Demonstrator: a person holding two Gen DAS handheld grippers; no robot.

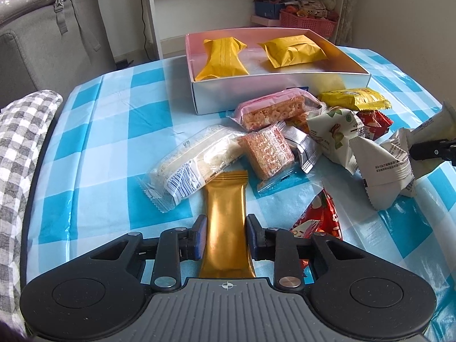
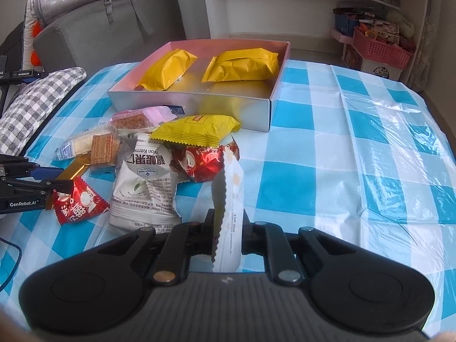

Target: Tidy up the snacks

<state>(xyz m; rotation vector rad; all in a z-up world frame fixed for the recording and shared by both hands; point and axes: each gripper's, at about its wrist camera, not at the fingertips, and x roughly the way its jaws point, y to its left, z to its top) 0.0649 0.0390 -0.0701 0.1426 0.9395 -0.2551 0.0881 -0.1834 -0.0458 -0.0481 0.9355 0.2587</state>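
My left gripper [image 1: 225,235] is shut on a long gold snack bar [image 1: 226,216] that points toward the snack pile. My right gripper [image 2: 228,228] is shut on a white snack packet [image 2: 230,205] standing on edge between its jaws. An open pink-lined box [image 1: 282,91] sits at the far side of the table and holds two yellow packets [image 1: 222,57] [image 1: 293,50]; it shows in the right wrist view too [image 2: 199,102]. Loose snacks lie in front of it: a pink rice bar [image 1: 276,108], a clear-wrapped cake [image 1: 193,159], a yellow packet [image 2: 199,129], red packets [image 2: 79,202].
The table wears a blue-and-white checked cloth [image 2: 356,148]. A grey checked cushion [image 1: 20,148] lies at its left edge. A grey sofa [image 1: 51,42] and white shelves with a pink basket [image 2: 382,48] stand behind. The left gripper shows at the left edge of the right wrist view [image 2: 34,182].
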